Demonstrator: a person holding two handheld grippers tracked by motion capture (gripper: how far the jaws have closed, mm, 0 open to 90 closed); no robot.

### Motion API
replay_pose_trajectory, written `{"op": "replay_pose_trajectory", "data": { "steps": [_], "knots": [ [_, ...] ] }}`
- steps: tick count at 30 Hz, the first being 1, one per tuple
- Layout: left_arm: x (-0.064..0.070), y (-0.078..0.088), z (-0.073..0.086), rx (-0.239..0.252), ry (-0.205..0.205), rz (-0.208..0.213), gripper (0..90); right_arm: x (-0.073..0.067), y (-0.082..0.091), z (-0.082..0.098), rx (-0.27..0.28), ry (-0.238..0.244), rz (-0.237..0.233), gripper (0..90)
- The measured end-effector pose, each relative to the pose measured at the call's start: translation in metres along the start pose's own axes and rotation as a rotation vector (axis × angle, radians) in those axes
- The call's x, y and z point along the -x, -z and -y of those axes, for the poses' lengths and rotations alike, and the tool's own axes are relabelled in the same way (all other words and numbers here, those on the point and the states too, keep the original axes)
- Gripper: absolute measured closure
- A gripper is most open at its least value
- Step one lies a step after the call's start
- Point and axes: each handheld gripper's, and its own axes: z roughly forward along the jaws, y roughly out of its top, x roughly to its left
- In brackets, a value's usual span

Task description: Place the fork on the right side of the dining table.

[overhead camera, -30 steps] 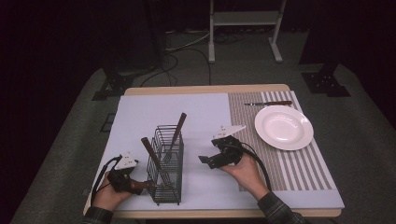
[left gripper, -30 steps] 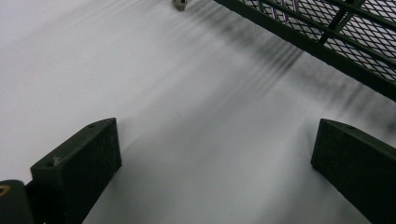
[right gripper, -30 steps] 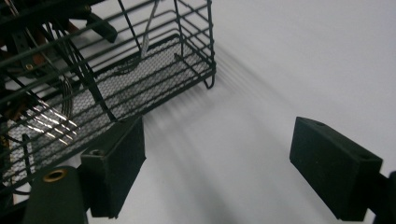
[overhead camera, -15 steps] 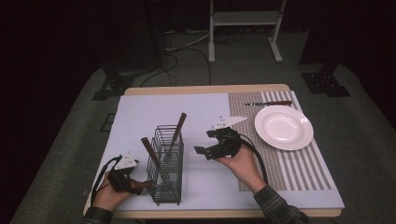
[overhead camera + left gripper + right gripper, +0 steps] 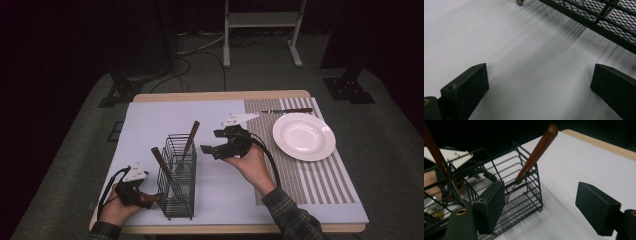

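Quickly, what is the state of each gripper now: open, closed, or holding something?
Left gripper: open, nothing between its jaws.
Right gripper: open, holding nothing; its jaws have just been closing.

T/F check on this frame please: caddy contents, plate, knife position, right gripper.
1. The black wire-mesh caddy holds two brown wooden-handled utensils. True.
2. The round white plate carries food. False: it is bare.
3. The right gripper grips a utensil. False: its jaws stand open, nothing between them.
4. A wooden-handled knife lies beyond the plate on the striped placemat. True.
5. The left gripper sits by the caddy's base. True.
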Motion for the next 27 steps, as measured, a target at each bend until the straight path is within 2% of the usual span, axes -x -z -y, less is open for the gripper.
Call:
{"op": "replay_pose_trajectory", "data": {
  "steps": [11, 21, 27],
  "knots": [
    [0.0, 0.0, 0.0, -0.001, 0.001, 0.001, 0.0, 0.004, -0.015, -0.019, 0.033, -0.015, -0.024, 24.8],
    [0.0, 0.0, 0.0, 0.001, 0.003, 0.002, 0.0, 0.005, -0.029, -0.032, 0.06, -0.016, -0.034, 33.7],
    [0.0, 0.0, 0.0, 0.001, 0.003, 0.001, 0.0, 0.005, -0.034, -0.037, 0.081, -0.033, -0.041, 41.1]
  ]
}}
